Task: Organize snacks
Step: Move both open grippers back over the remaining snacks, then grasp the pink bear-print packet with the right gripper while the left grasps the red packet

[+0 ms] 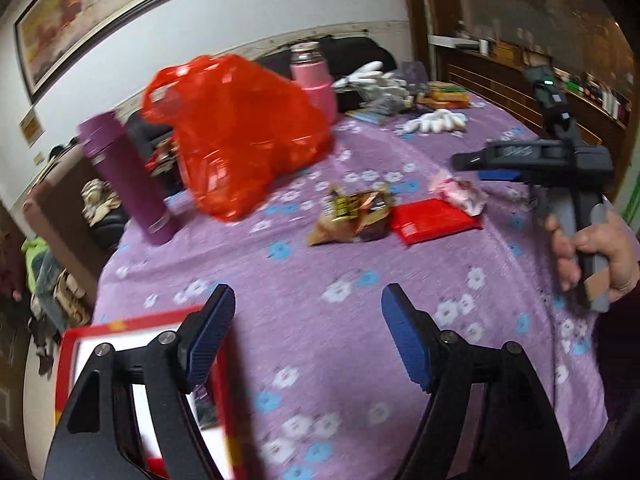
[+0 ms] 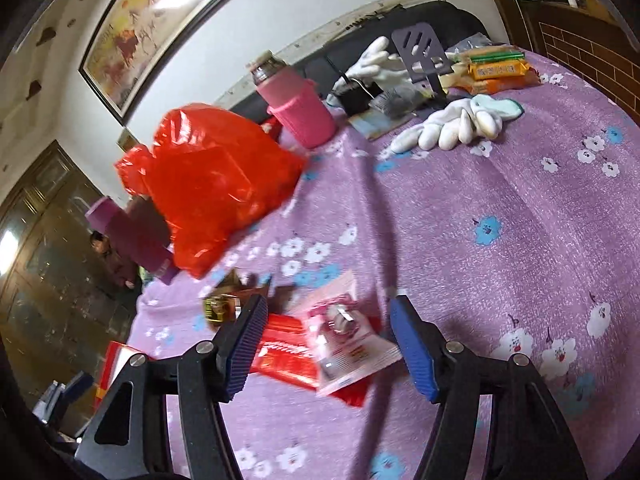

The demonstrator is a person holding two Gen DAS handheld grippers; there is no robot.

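Three snack packets lie together mid-table on the purple flowered cloth: a brown-gold packet [image 1: 354, 214] [image 2: 224, 306], a flat red packet [image 1: 434, 220] [image 2: 286, 354], and a pink-white packet [image 1: 460, 194] [image 2: 348, 336] lying partly on the red one. My left gripper [image 1: 308, 336] is open and empty, above the cloth, its left finger over a red-rimmed box [image 1: 100, 340] at the table's near left; the box also shows in the right wrist view [image 2: 116, 364]. My right gripper [image 2: 328, 344] is open, hovering just above the pink-white packet; in the left wrist view [image 1: 466, 162] it is side-on.
A red plastic bag [image 1: 240, 136] [image 2: 208, 188], a purple flask [image 1: 128, 180] and a pink jug [image 1: 316, 80] [image 2: 300, 112] stand at the far left. White gloves [image 2: 452, 120], a phone stand [image 2: 420, 52] and orange biscuit packs [image 2: 496, 72] lie at the back.
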